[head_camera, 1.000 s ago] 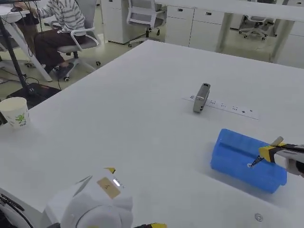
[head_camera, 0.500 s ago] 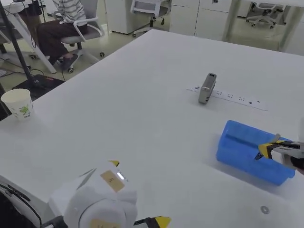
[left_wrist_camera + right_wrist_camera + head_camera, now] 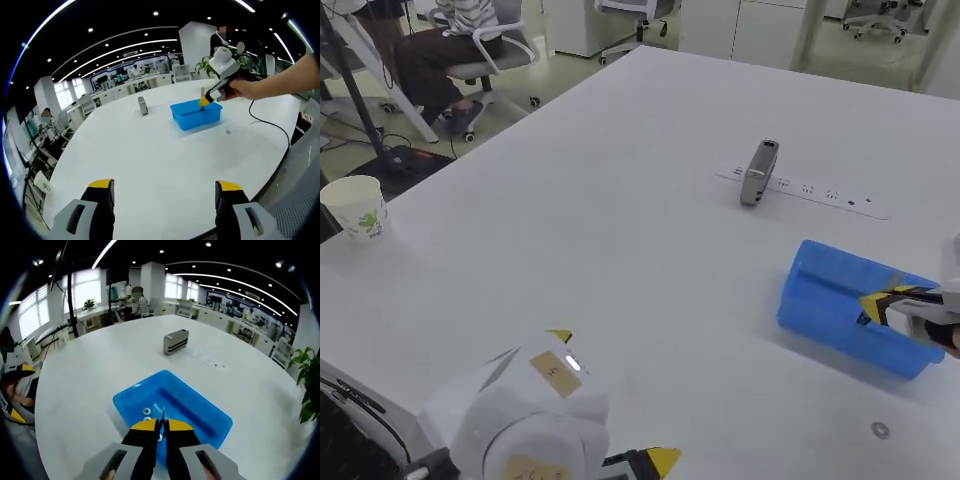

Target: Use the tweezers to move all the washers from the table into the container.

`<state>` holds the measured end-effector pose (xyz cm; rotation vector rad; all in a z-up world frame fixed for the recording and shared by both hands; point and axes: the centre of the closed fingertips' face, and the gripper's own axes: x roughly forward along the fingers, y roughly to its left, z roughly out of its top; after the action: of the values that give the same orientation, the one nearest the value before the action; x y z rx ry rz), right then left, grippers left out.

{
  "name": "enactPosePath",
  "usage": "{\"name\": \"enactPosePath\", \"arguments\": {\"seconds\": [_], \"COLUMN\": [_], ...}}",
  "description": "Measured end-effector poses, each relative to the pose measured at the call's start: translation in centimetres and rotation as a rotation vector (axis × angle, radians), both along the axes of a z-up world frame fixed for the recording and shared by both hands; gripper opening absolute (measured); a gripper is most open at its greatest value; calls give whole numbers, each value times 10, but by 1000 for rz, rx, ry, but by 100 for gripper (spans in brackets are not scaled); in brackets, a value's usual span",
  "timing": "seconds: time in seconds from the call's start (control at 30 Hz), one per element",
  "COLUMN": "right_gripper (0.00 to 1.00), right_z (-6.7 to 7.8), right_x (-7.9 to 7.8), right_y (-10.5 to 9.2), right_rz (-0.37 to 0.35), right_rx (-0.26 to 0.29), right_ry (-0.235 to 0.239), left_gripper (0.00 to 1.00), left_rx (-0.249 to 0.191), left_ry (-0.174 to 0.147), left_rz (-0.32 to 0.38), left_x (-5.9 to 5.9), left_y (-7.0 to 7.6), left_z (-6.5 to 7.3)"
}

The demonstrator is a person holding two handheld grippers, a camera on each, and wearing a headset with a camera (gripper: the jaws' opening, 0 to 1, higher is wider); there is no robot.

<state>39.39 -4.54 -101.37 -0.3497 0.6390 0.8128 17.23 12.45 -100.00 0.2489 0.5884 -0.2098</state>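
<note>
The right gripper (image 3: 161,426), clenched on the tweezers (image 3: 163,415), has risen off the floor of the container (image 3: 192,407) where washers (image 3: 147,411) lie; one washer (image 3: 880,430) remains on the worktop (image 3: 620,230), so another pick follows; the left gripper (image 3: 165,184) is released

A large white desk (image 3: 570,200) spreads across an open-plan office. Beyond its far edge, grey swivel chairs with white frames (image 3: 492,65) and low white cabinets (image 3: 760,35) stand on a pale floor (image 3: 555,70). The dark ceiling carries long curved light strips (image 3: 125,35) and round spotlights (image 3: 155,13). Bright tall windows (image 3: 86,290) line one side, near a white square column (image 3: 151,282) and a green potted plant (image 3: 306,385).
</note>
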Motion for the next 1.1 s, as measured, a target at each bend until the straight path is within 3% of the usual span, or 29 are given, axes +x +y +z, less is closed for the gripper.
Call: {"name": "enactPosePath", "arguments": {"seconds": [0.5, 0.87, 1.1], "right_gripper": [2, 2, 2], "right_z": [1, 16, 35], "right_x": [2, -1, -10], "right_y": [-2, 0, -2], "right_rz": [-20, -8, 5], "right_rx": [26, 29, 44], "right_ry": [19, 2, -18], "left_gripper": [84, 84, 84], "left_rx": [2, 1, -1], "left_ry": [3, -5, -12], "left_rz": [-4, -2, -1], "left_x": [0, 0, 0], "left_y": [0, 0, 1], "left_z": [-1, 1, 2]}}
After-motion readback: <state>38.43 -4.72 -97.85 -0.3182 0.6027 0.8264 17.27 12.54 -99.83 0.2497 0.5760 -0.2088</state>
